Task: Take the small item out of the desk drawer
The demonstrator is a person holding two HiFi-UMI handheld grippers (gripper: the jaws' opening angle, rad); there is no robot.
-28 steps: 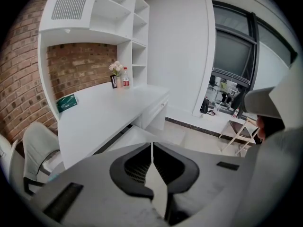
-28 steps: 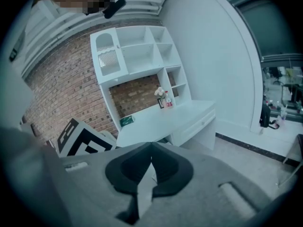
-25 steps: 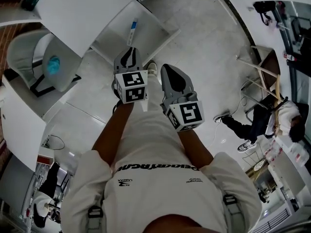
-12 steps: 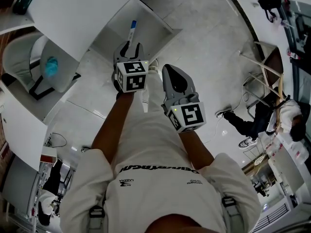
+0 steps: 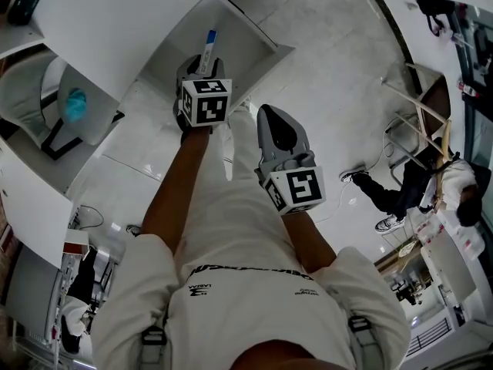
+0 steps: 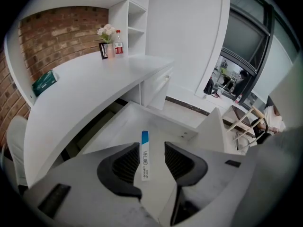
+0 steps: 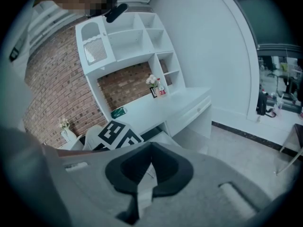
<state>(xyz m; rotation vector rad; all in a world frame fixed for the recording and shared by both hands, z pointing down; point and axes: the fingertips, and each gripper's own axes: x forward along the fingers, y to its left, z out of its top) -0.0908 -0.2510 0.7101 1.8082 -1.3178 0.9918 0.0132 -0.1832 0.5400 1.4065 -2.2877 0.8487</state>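
Item under inspection: the small item (image 5: pixel 208 46), a slim white stick-shaped pack with a blue end, lying flat on the floor of the open drawer (image 5: pixel 240 46) under the desk (image 6: pixel 94 84), well clear of the drawer walls. I judge it to be very light and fairly stiff along its length, with a smooth printed skin that may slip under the pads. Because it lies flat, there is little edge to bite on. Best hold, in my view, is across its narrow width near the middle, pads taken down to the drawer floor on either side. A hold at the tip risks it pivoting or flicking away. Left gripper (image 5: pixel 202 69): its jaws are opening and grasp nothing. In the left gripper view the item (image 6: pixel 144 156) shows in the gap of the left gripper (image 6: pixel 152 161), running lengthwise along that gap, with neither pad touching it. The alignment suits a squeeze across the width. The left forearm (image 5: pixel 173 199) is stretched forward over the drawer mouth, gripper pointing down into it, marker cube uppermost. Right gripper (image 5: pixel 276 122): held back close to the body, away from the drawer, jaws together and empty, as its own view confirms (image 7: pixel 149 171).
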